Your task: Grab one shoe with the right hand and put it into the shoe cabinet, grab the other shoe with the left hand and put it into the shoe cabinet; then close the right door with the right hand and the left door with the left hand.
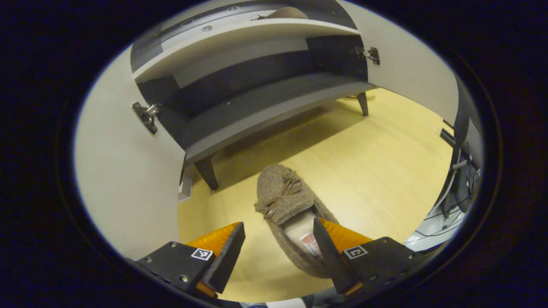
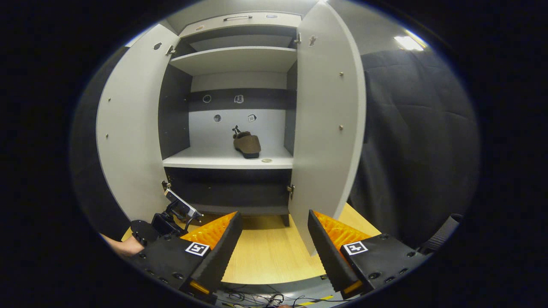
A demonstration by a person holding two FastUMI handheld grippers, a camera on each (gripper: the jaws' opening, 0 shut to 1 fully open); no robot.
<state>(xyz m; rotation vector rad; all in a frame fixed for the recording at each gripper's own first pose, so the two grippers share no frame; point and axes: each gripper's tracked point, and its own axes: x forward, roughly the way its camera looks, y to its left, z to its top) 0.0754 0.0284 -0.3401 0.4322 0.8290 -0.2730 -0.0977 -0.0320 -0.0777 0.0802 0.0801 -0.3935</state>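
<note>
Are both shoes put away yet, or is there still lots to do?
One shoe already sits on the cabinet's middle shelf. The other shoe is still on the floor, with the open left gripper coming around its heel. The right gripper is open and empty. Both doors, left and right, still need closing.

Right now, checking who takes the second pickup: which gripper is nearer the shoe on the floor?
Left. The left gripper hangs open right over the floor shoe; the right gripper is back, facing the cabinet.
</note>
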